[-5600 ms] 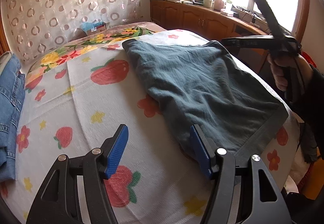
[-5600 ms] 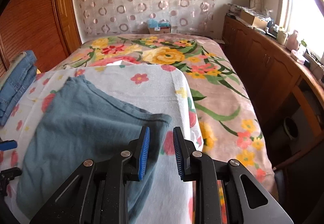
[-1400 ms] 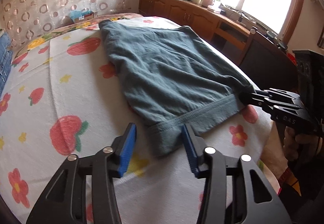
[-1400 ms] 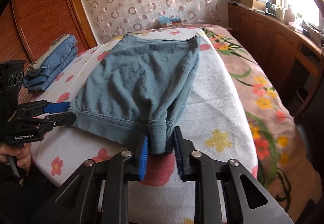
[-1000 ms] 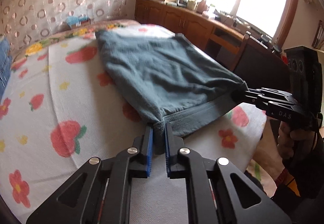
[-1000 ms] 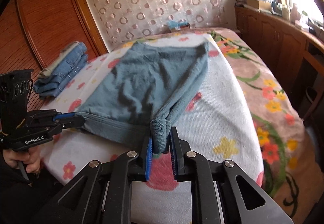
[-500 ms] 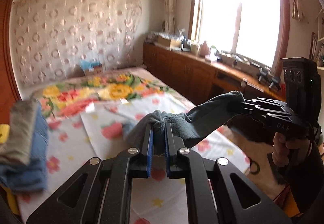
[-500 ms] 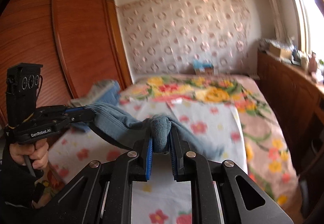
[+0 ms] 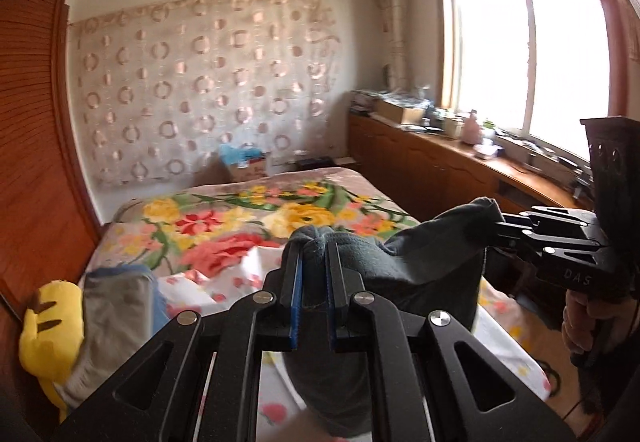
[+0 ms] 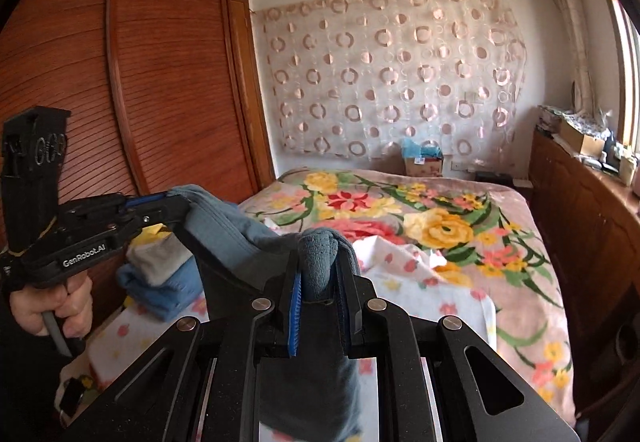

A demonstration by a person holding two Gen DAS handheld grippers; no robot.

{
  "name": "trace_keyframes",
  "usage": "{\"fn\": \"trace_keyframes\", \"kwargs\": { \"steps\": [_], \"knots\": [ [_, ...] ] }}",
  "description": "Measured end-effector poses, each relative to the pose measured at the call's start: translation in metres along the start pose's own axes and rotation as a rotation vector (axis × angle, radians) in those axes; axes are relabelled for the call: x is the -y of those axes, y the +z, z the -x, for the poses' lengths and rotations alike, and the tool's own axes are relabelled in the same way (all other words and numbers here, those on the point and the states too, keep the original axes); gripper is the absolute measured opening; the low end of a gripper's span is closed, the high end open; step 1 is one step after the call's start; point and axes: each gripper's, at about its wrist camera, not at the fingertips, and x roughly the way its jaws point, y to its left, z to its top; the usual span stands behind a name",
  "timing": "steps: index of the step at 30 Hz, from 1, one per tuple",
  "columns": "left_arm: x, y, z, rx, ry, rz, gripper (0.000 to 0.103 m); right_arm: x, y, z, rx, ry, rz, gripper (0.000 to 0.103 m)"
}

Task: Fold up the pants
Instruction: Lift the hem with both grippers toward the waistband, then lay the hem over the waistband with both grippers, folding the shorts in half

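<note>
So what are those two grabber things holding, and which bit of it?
Both hold the grey-blue pants. The left gripper and the right gripper each pinch one corner of the hemmed edge, so the cloth hangs between them above the bed.

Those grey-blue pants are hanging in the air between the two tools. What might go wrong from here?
Each tool, left and right, pinches only a small bunched corner of the pants, so a corner might slip out. The cloth sags between them and may land creased. Swinging left, it might brush the stack of folded clothes.
</note>
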Motion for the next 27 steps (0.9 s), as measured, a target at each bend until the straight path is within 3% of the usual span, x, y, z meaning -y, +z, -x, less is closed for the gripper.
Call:
{"fn": "trace_keyframes", "kwargs": {
  "steps": [3,6,13,17,27],
  "knots": [
    [-0.01,0.015,0.006,0.044,0.037,-0.003,0.011,-0.009,0.027,-0.01,0.038,-0.01,0.015,0.015],
    [-0.012,0.006,0.017,0.045,0.044,-0.004,0.011,-0.018,0.022,-0.012,0.05,-0.01,0.024,0.015],
    [0.0,-0.077,0.017,-0.086,0.025,-0.058,0.011,-0.022,-0.051,-0.035,-0.095,0.033,0.024,0.015],
    [0.003,-0.116,0.023,-0.141,-0.011,-0.035,0.011,-0.03,-0.088,-0.043,-0.171,0.065,0.023,0.015],
    [0.019,-0.175,0.058,-0.203,-0.052,0.024,0.011,-0.027,-0.12,-0.024,-0.241,0.12,0.03,0.015]
  ]
}}
